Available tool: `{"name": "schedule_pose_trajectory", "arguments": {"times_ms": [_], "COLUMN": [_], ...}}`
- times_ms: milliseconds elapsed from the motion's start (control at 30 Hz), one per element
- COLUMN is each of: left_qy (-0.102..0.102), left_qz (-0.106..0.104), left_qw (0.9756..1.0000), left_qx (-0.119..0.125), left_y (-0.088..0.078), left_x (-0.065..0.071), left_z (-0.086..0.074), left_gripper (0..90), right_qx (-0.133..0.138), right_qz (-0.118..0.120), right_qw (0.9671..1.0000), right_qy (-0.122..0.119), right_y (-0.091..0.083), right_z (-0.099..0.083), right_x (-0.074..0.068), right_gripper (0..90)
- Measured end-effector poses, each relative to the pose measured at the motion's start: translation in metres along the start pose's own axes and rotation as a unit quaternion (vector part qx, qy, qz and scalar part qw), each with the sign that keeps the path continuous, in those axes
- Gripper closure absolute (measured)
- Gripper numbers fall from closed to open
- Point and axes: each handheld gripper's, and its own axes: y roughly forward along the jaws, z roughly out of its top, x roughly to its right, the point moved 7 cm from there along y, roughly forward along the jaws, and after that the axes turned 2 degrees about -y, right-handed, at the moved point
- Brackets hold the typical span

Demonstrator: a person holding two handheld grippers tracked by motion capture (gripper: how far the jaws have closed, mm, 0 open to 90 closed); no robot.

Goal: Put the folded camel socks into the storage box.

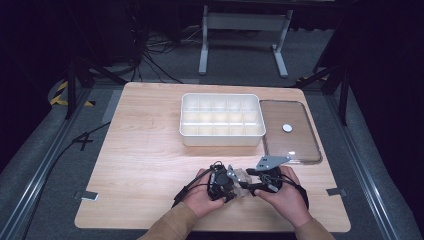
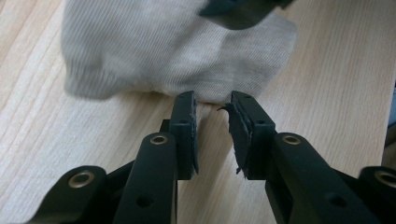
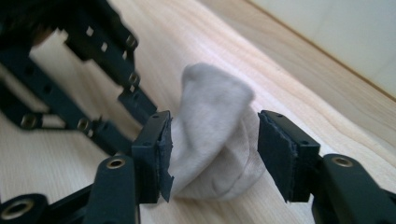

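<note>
High view: low centre of the frame, both hands meeting over a small pale sock [image 1: 243,178] on the worktop [image 1: 145,165], left gripper [image 1: 226,186] at its left, right gripper [image 1: 256,184] at its right, about equally near; white divided box [image 1: 221,120] and clear lid [image 1: 290,132] well above, plenty of bare wood around and toward the near edge. Left gripper view: sock [image 2: 177,46] bunched across the top of the frame, just past the jaw tips, jaws parted and gripping nothing, bare wood between them; a dark piece of the other gripper [image 2: 238,11] over the sock at upper right. Right gripper view: sock [image 3: 212,140] standing up in a rumpled hump between the jaws, long axis rising toward upper centre, left pad touching or nearly so, right pad clear, so released rather than clenched; left gripper [image 3: 93,84] at upper left, close by. Likely next: a closing pinch with the sock already centred.
</note>
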Motion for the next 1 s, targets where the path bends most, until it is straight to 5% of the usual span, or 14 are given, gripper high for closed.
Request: {"name": "schedule_pose_trajectory", "arguments": {"times_ms": [200,300,667,1000], "left_qy": [0.000,-0.002,-0.005,-0.023], "left_qz": [0.003,0.002,0.000,0.015], "left_qw": [1.0000,1.0000,1.0000,0.9995], "left_qx": [0.000,-0.005,0.005,0.014], "left_y": [0.000,-0.002,-0.002,-0.013], "left_x": [0.000,0.000,0.001,-0.007], "left_z": [0.000,-0.002,-0.004,-0.013], "left_gripper": [71.3,70.6,68.3,67.5], "right_qx": [0.000,-0.032,-0.048,-0.046], "right_qz": [-0.017,-0.015,0.032,0.085], "right_qw": [0.9995,0.9982,0.9939,0.9868], "right_qy": [0.027,0.048,0.094,0.130], "right_y": [0.006,0.015,0.021,0.028], "right_z": [-0.003,-0.014,-0.017,-0.018], "right_x": [0.010,0.016,0.020,0.022], "right_gripper": [43.7,43.4,52.7,55.8]}}
